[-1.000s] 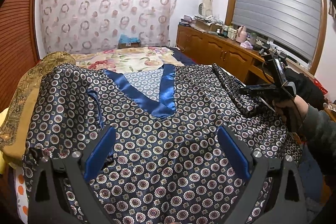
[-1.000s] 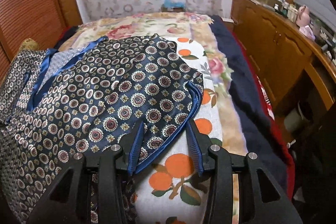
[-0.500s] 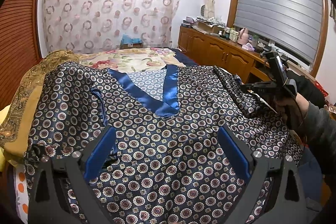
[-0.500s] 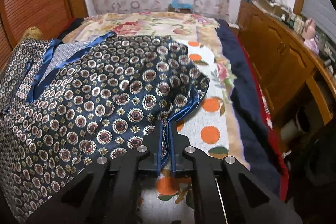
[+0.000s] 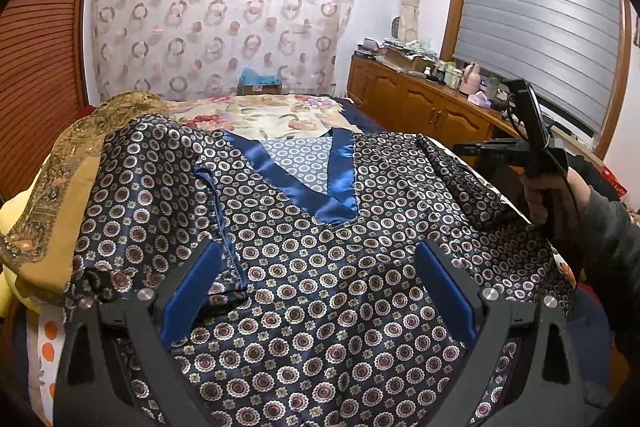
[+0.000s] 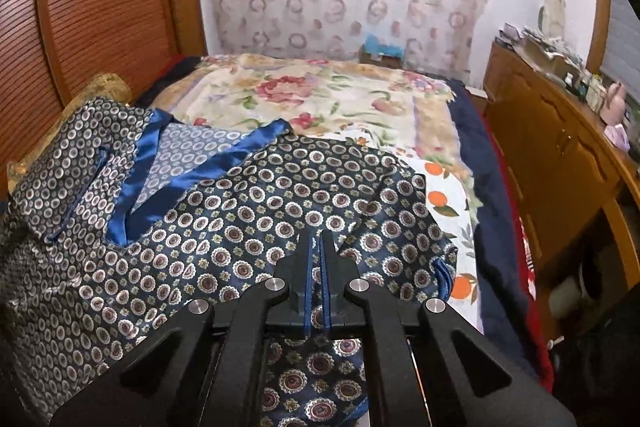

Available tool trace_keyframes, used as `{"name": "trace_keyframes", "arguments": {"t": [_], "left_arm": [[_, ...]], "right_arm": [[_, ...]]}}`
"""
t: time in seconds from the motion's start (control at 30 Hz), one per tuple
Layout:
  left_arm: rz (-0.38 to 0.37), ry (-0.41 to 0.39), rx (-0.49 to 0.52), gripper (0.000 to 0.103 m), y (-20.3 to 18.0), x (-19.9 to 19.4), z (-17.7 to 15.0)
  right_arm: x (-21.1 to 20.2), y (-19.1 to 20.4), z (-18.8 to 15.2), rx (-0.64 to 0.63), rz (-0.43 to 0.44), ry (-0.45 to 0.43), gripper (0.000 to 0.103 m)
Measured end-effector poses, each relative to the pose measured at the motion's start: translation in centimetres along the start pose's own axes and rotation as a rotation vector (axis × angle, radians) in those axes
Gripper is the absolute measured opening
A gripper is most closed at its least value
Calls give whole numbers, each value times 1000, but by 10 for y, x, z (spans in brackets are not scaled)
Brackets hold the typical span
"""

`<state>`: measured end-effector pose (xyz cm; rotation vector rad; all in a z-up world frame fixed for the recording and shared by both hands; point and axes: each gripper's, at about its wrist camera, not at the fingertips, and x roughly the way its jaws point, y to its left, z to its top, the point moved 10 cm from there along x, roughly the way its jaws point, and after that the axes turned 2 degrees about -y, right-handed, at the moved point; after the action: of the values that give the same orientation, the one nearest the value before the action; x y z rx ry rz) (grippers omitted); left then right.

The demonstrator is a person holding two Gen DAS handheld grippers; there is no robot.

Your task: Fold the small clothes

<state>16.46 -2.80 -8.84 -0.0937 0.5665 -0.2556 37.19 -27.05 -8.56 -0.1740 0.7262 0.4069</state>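
Note:
A navy pyjama top [image 5: 360, 227] with a round medallion print and a blue satin V-collar [image 5: 340, 183] lies spread on the bed. My left gripper [image 5: 316, 251] hovers open over its lower front with nothing between the fingers. In the right wrist view the top [image 6: 224, 235] fills the left side, and my right gripper [image 6: 319, 235] is shut on the right sleeve [image 6: 380, 195]. The cloth is bunched and raised off the sheet there. The left wrist view shows the right gripper [image 5: 472, 151] at the far right, held by a hand in a dark sleeve.
A floral quilt [image 6: 320, 95] covers the far half of the bed, with an orange-print sheet [image 6: 444, 195] beside the sleeve. A gold-brown cloth [image 5: 60, 179] lies at the left edge. A wooden cabinet [image 6: 540, 147] with clutter on top runs along the right.
The right gripper's jaws shut on the sleeve's edge, then rose and carried it inward over the top. The left gripper stayed open and barely moved.

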Motion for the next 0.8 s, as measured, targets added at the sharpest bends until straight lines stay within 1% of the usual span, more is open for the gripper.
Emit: {"name": "trace_keyframes", "arguments": {"t": [0.03, 0.07, 0.17, 0.23, 0.33, 0.47, 0.5, 0.53, 0.57, 0.6, 0.63, 0.67, 0.7, 0.73, 0.77, 0.8], "left_arm": [[-2, 1, -6, 98, 1, 0, -1], [-3, 2, -9, 98, 1, 1, -1], [-8, 6, -9, 98, 1, 2, -3], [-10, 8, -8, 98, 0, 3, -4], [-12, 12, -7, 98, -1, 4, -5], [-10, 17, -7, 98, -1, 6, -6], [-9, 18, -6, 98, -1, 6, -6], [-8, 19, -6, 98, 0, 6, -6], [-8, 21, -7, 98, 0, 6, -6], [-8, 21, -8, 98, 0, 6, -6], [-9, 22, -8, 98, 0, 6, -6], [-8, 21, -6, 98, 0, 6, -6], [-7, 21, -6, 98, 1, 6, -6], [-5, 21, -4, 98, 1, 6, -6], [-4, 22, -3, 98, 1, 7, -5], [-3, 21, -2, 98, 2, 7, -5]], "right_arm": [[1, -5, -2, 3, -19, 6, 16], [3, -15, -7, 13, -45, 17, 23], [8, -46, -21, 55, -108, 53, 34], [14, -66, -32, 93, -135, 81, 35], [22, -80, -45, 143, -136, 121, 35], [31, -80, -55, 154, -136, 146, 35], [31, -80, -55, 151, -136, 136, 34], [31, -78, -54, 150, -126, 132, 29], [31, -75, -54, 147, -112, 130, 21], [31, -73, -54, 138, -101, 130, 17], [32, -69, -53, 127, -92, 131, 7], [31, -66, -52, 126, -79, 133, 5], [31, -62, -51, 146, -46, 131, 3], [29, -54, -44, 179, 20, 113, 1], [25, -48, -37, 177, 50, 86, 1], [20, -43, -30, 159, 52, 63, 1]]}}
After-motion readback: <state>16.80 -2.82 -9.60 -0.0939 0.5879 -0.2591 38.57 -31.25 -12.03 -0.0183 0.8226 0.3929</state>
